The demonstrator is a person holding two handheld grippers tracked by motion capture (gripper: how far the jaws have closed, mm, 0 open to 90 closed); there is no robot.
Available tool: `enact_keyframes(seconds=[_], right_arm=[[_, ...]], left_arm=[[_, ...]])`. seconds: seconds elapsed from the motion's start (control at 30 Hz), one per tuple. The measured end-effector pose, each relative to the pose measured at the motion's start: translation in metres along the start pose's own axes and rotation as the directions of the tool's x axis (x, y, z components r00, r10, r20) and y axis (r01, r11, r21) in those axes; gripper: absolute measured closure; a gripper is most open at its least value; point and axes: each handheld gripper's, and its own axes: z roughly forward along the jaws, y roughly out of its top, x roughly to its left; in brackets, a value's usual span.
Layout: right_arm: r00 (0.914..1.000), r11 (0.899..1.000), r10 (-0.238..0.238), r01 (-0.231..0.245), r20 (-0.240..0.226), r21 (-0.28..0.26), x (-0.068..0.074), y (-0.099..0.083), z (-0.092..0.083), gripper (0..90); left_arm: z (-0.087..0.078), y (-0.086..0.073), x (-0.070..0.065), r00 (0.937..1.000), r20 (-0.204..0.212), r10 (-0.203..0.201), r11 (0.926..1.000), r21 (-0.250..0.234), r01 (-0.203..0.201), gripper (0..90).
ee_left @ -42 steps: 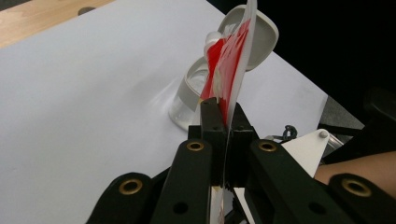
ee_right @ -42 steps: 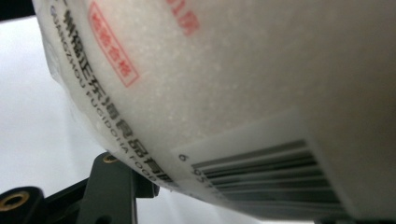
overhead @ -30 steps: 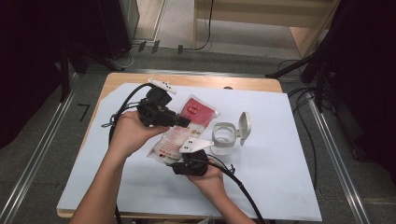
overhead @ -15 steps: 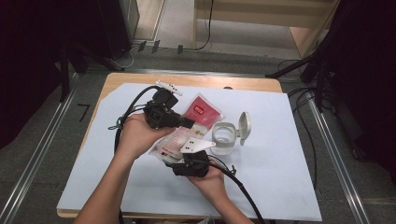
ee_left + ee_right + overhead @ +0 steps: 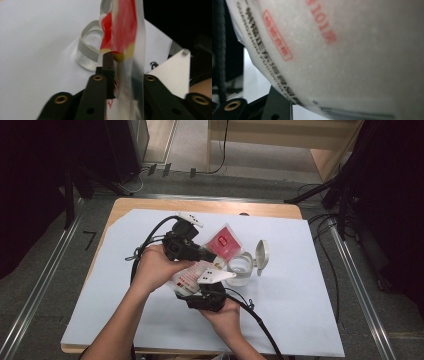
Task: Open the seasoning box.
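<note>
A person works at a surface [image 5: 310, 320] covered with a white sheet; each hand holds black tongs, and both meet on 1 plastic packet [image 5: 227, 242] with a red label at its far end and red print on its whitish near end; the packet is lifted off the sheet, slanting from near the right hand up toward the left tongs.

The left tongs [image 5: 212, 256] come in from the left side of the high view; in the left gripper view the packet [image 5: 130, 37] stands edge-on between the 2 jaws, which are set narrow; these jaws have just been opening a little, with the packet between them; blur hides whether the pads press on it, so I cannot tell if they grip.

The right tongs [image 5: 197, 287] sit lower, near the person; the right gripper view has the whitish printed film [image 5: 342, 57] pressed close against the camera; its jaws have just been closing, and the contact is hidden, so the grip cannot be told.

Just beside the packet, on the sheet, stands a clear round container [image 5: 239, 268] with a grey rim; its hinged lid [image 5: 261, 256] is flipped open to the right.
</note>
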Motion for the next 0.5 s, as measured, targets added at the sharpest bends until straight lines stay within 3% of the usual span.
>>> enact_keyframes(seconds=[0.07, 0.1, 0.27, 0.5], right_arm=[[0.9999, 1.000, 0.012, -0.012, -0.003, -0.012, -0.001, 0.001, -0.002, 53.5], [0.9990, 0.998, 0.045, -0.045, -0.006, -0.032, -0.005, 0.002, -0.006, 53.9], [0.9995, 0.999, 0.031, -0.031, 0.000, -0.031, -0.005, 0.002, -0.009, 54.0], [0.9994, 0.999, 0.034, -0.034, 0.004, -0.040, -0.008, 0.000, -0.013, 54.3]], left_arm=[[-0.001, 0.000, -0.001, 0.9998, -0.005, 0.017, 0.9998, -0.010, -0.017, 77.4], [-0.005, 0.000, -0.001, 0.9999, -0.005, 0.012, 0.9995, -0.029, -0.012, 75.3], [-0.008, 0.000, 0.000, 0.9999, 0.011, 0.009, 0.9999, -0.012, -0.009, 73.1], [-0.015, -0.001, 0.001, 1.0000, 0.000, 0.007, 1.0000, 0.004, -0.007, 71.5]])
